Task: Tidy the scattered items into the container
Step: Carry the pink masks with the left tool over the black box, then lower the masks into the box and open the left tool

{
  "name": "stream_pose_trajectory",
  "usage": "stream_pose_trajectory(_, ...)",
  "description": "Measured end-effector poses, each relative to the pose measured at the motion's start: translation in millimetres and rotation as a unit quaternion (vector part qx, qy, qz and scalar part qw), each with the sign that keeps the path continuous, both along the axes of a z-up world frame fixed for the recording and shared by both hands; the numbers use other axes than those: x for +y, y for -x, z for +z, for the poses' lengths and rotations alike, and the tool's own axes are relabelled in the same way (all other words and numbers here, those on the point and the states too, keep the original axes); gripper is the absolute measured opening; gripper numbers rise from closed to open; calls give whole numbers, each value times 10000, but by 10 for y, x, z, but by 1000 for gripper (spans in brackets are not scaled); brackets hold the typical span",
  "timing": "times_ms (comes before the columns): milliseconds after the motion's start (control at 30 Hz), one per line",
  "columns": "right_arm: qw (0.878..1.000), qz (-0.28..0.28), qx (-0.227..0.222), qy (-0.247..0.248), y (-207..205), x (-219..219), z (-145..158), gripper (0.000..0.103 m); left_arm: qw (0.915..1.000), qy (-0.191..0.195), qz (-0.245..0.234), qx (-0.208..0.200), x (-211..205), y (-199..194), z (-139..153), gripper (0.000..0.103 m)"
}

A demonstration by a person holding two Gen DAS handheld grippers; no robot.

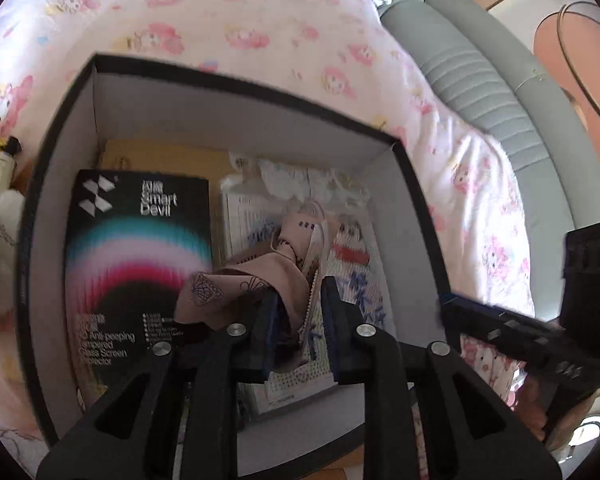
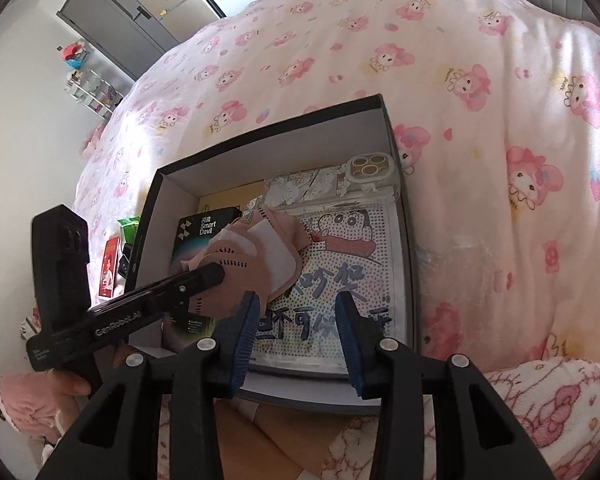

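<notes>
Left wrist view
Left hand-held gripper: jaws partly apart, a pink face mask between the blue pads; pad at 9 o'clock touching the cloth, pad at 3 o'clock seemingly clear of it; grip not certain.
Mask: soft folded fabric, blue line drawings, white inner lining, hanging over the box interior.
Container: open rectangular cardboard box, dark rim, pale grey inner walls, resting on the bed.
Contents: glossy black screen-protector pack at 9 o'clock; dotted cartoon board at 3 o'clock.
Bed cover: pink, soft, cartoon-printed.

Right wrist view
Right hand-held gripper: jaws open, nothing between the ribbed blue pads, hovering above the dotted board.
Left hand-held gripper: entering from 9 o'clock, tip at the mask.
Container: clear phone case in the corner at 1 o'clock.
</notes>
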State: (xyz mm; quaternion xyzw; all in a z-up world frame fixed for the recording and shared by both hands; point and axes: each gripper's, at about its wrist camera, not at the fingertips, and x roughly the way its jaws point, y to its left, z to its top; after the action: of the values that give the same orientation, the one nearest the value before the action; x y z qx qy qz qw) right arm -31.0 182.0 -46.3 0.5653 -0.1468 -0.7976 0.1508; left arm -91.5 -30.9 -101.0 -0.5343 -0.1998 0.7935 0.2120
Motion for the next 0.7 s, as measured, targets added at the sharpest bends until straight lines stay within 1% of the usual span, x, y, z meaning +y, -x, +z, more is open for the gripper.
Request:
stream_pose_trajectory(33, 9999, 49, -106, -4, 18, -49, -60, 35, 9998, 81, 135, 109, -50, -15, 36, 26)
stream_pose_trajectory(67, 9996, 103, -241, -85, 31, -119, -114, 35, 9988, 243, 353, 218, -116, -29, 74, 32)
stream_pose_trajectory(100, 9989, 185, -329, -283, 19, -219, -150, 35, 9963, 478, 652, 306, -202, -41, 99, 36)
stream_pose_trajectory(167, 9976, 426, -191, -512, 8, -404, -143, 35, 9909, 759, 1066, 319, -355, -51, 113, 37)
stream_pose_trajectory(200, 9972, 514, -146, -527, 17, -467, -144, 35, 9905, 714, 1147, 268, -414, -53, 103, 37)
stream_pose_trajectory(267, 9972, 531, -152, -500, 66, -519, -172, 35, 9929, 390, 1112, 182, -471, -64, 76, 37)
stream_pose_trajectory(300, 9976, 442, -183, -506, 106, -508, -212, 35, 9943, 314, 1005, 192, -452, -72, 72, 37)
stream_pose_trajectory(367, 9975, 118, -308, -625, 183, -434, -300, 35, 9966, 255, 760, 196, -362, -81, 58, 37)
stream_pose_trajectory(400, 9971, -66, -380, -649, 220, -380, -343, 35, 9982, 115, 576, 107, -306, -67, 33, 37)
stream_pose_trajectory(433, 9971, -227, -436, -579, 252, -326, -383, 35, 9992, -161, 352, -93, -275, -48, -22, 37)
stream_pose_trajectory(467, 9971, -336, -501, -463, 282, -294, -424, 36, 9982, -404, 225, -376, -248, -21, -103, 37)
stream_pose_trajectory(500, 9968, -401, -617, -313, 322, -275, -479, 40, 9965, -513, 222, -617, -251, 0, -187, 37)
stream_pose_trajectory(533, 9962, -388, -757, -181, 366, -281, -541, 41, 9954, -447, 304, -795, -260, 18, -260, 37)
stream_pose_trajectory(567, 9955, -358, -873, -77, 404, -297, -594, 42, 9953, -230, 404, -844, -272, 31, -292, 37)
stream_pose_trajectory(600, 9951, -324, -937, -27, 442, -320, -634, 42, 9957, -22, 482, -795, -282, 39, -292, 37)
stream_pose_trajectory(633, 9952, -297, -926, -65, 471, -349, -658, 42, 9959, 103, 532, -727, -292, 37, -277, 37)
stream_pose_trajectory(700, 9960, -239, -856, -20, 515, -399, -697, 42, 9958, 182, 570, -696, -311, 18, -262, 37)
